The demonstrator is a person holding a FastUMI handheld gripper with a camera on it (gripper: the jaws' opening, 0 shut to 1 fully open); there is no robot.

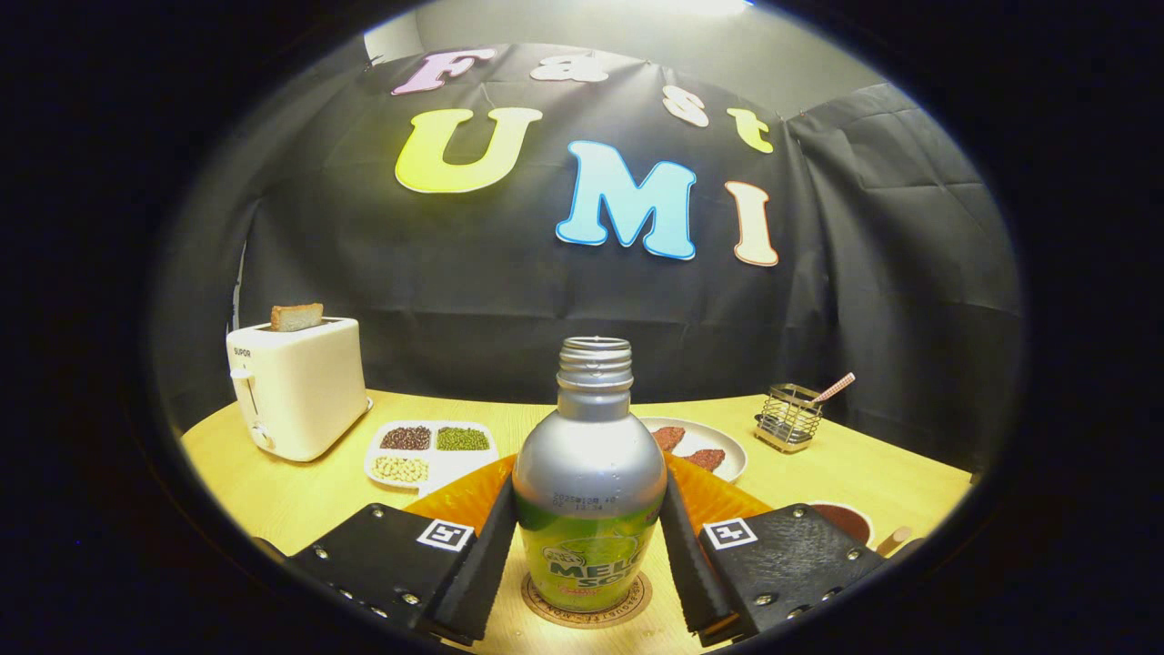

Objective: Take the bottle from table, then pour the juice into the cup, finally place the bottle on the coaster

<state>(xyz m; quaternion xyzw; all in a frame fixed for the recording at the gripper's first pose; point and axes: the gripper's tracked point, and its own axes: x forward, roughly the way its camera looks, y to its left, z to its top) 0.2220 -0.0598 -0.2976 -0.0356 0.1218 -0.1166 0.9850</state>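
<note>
Gripper [588, 546] sits low over the table [300, 496], fingers either side of the bottle [588, 491] & pressing its lower body, so it's clamped on the bottle. Bottle upright, cap off, base on the round coaster [589, 608] between the fingers. Orange mat [464, 496] just behind bottle. Beyond that: divided tray [432, 452] w/ beans, left of centre; plate [705, 446] w/ dark food pieces, right of centre, partly hidden by bottle neck. Toaster [296, 387] w/ a slice of toast [296, 317] far left, near table edge. Wire holder [789, 417] far right near back edge. Cup [846, 520] just beyond the right finger, close to front-right edge. Bare tabletop betw. toaster & left finger.
</note>
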